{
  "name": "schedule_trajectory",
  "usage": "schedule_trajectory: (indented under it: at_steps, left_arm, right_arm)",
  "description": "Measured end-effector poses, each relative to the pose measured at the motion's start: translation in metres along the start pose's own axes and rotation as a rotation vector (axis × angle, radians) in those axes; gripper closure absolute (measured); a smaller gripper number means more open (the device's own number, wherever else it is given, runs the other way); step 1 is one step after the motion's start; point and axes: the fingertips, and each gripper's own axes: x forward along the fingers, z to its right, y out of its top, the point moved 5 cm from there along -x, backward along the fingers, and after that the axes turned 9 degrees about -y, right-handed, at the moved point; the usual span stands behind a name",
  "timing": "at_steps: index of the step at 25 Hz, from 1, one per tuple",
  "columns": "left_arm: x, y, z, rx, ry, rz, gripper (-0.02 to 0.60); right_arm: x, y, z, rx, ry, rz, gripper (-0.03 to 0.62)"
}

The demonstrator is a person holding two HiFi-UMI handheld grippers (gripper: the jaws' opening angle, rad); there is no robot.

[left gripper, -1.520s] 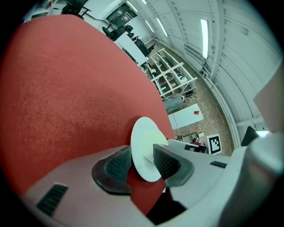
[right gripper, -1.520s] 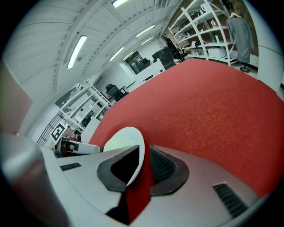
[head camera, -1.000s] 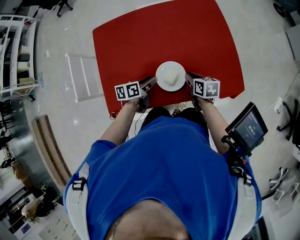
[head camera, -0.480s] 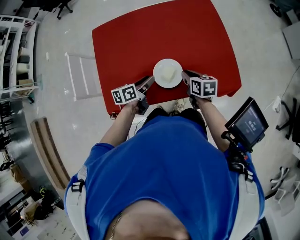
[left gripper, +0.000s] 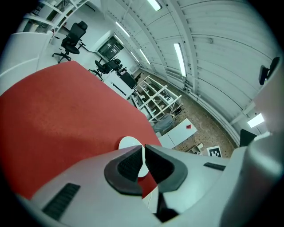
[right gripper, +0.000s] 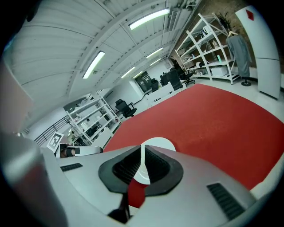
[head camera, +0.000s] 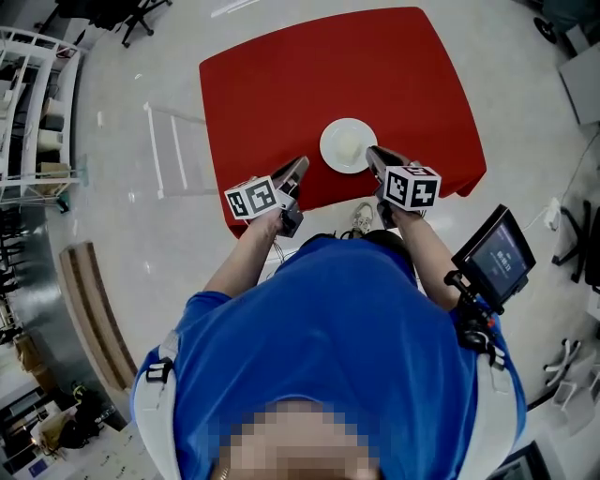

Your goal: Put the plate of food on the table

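Note:
A white plate (head camera: 348, 145) with a pale piece of food on it rests on the red table (head camera: 281, 84), near its front edge. My left gripper (head camera: 300, 165) hangs to the plate's left, clear of the rim. Its jaws have just been closing and stand shut with nothing between them. My right gripper (head camera: 372, 153) is close beside the plate's right rim, jaws together and holding nothing. In the left gripper view the plate (left gripper: 128, 142) shows beyond the closed jaws (left gripper: 143, 148). The right gripper view shows the plate (right gripper: 160, 144) past its jaws (right gripper: 143, 151).
A white wire rack (head camera: 173, 150) stands on the floor left of the table. White shelving (head camera: 37, 94) lines the far left. A small screen (head camera: 494, 255) sits on a mount at my right hip. An office chair (head camera: 141, 11) stands beyond the table.
Both grippers have drawn back from the plate's sides and risen. The left gripper's jaws have gone from wide open to shut. The plate stays on the table.

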Motion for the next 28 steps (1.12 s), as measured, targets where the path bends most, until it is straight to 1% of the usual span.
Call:
schedule_trajectory:
  at_steps: [1, 3, 6, 8, 10, 13, 18, 22, 28]
  left_arm:
    - [-0.006, -0.003, 0.005, 0.0, -0.005, 0.01, 0.563]
    - [-0.02, -0.009, 0.018, 0.01, -0.014, 0.031, 0.571]
    - [-0.044, -0.019, 0.03, 0.048, -0.019, 0.059, 0.574]
    - [-0.072, -0.031, 0.036, 0.078, -0.023, 0.078, 0.574]
    - [-0.091, -0.038, 0.04, 0.086, -0.04, 0.098, 0.574]
    - [-0.093, -0.035, 0.043, 0.087, -0.058, 0.114, 0.574]
    - [-0.089, -0.034, 0.045, 0.092, -0.06, 0.109, 0.574]
    - [-0.087, -0.031, 0.049, 0.085, -0.078, 0.107, 0.574]
    - [-0.083, -0.033, 0.047, 0.079, -0.075, 0.077, 0.574]
  right_arm:
    - [-0.007, -0.004, -0.005, 0.003, 0.002, 0.009, 0.575]
    - [-0.025, -0.011, -0.016, 0.006, 0.005, 0.025, 0.591]
    - [-0.05, -0.025, -0.039, 0.001, 0.011, 0.055, 0.592]
    - [-0.067, -0.047, -0.062, -0.005, 0.016, 0.076, 0.592]
    - [-0.079, -0.061, -0.078, -0.011, 0.021, 0.092, 0.592]
    - [-0.083, -0.059, -0.085, -0.011, 0.029, 0.101, 0.592]
    - [-0.084, -0.055, -0.085, -0.001, 0.036, 0.107, 0.592]
    - [-0.085, -0.05, -0.091, 0.005, 0.042, 0.111, 0.592]
    - [-0.088, -0.052, -0.09, 0.018, 0.033, 0.112, 0.592]
